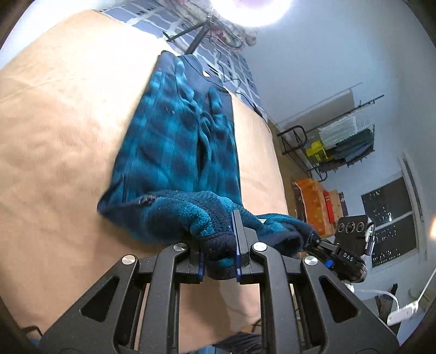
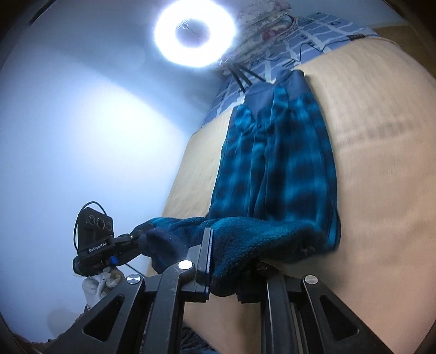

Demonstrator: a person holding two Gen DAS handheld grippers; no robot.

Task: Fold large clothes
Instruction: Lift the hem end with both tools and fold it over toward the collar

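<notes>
Blue plaid fleece garment (image 1: 174, 152) stretched lengthwise on tan bed (image 1: 54, 136); near hem lifted off near edge, pinched by closed jaws of left gripper (image 1: 219, 256) & right gripper (image 2: 226, 261).

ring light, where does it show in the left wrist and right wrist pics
Left wrist view: the ring light sits at the top edge, right of centre, cut off by the frame.
Right wrist view: the ring light is whole, near the top, left of centre.
Shared landmark: the blue plaid fleece lying on the tan bed cover, stretching away toward the light in both views.
</notes>
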